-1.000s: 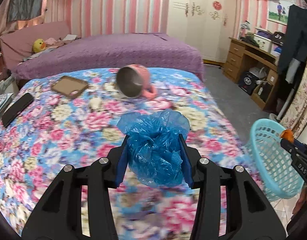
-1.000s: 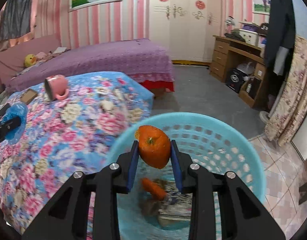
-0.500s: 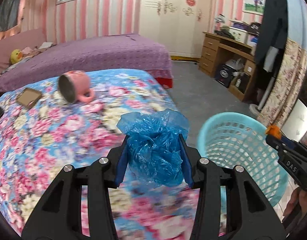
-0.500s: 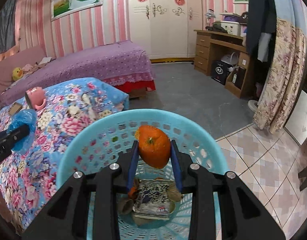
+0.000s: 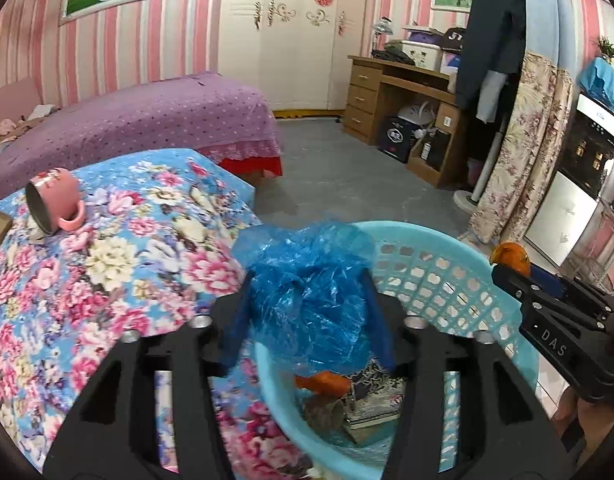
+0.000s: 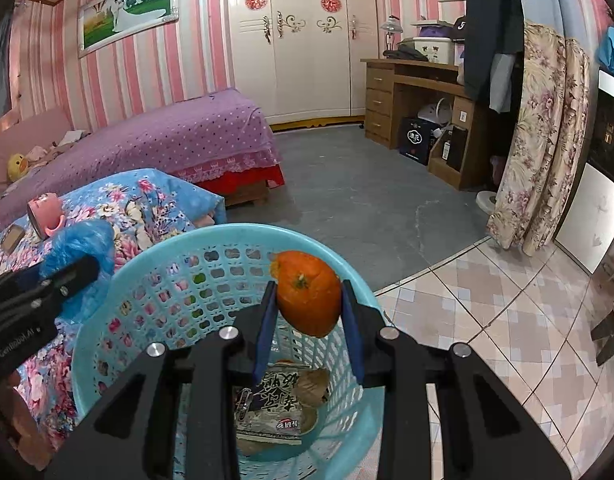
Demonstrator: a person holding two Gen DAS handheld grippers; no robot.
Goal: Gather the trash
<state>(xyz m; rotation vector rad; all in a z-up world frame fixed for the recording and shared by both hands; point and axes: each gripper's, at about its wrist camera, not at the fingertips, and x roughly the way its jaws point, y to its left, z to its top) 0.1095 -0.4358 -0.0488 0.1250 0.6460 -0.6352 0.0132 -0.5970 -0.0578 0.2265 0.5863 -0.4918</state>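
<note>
Basket point(image 5: 423, 240) now directly under both loads, off the bed's point(image 5: 107, 264) near corner. Left fingers point(image 5: 241, 316) opening around the blue plastic bag point(image 5: 307, 300), still between them. Right fingers point(image 6: 349, 320) clenched on the orange peel point(image 6: 309, 292). Drop imminent, probably.

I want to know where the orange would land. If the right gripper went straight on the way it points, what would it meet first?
Probably the trash inside the blue basket, likely the printed wrapper; depth is unclear.
</note>
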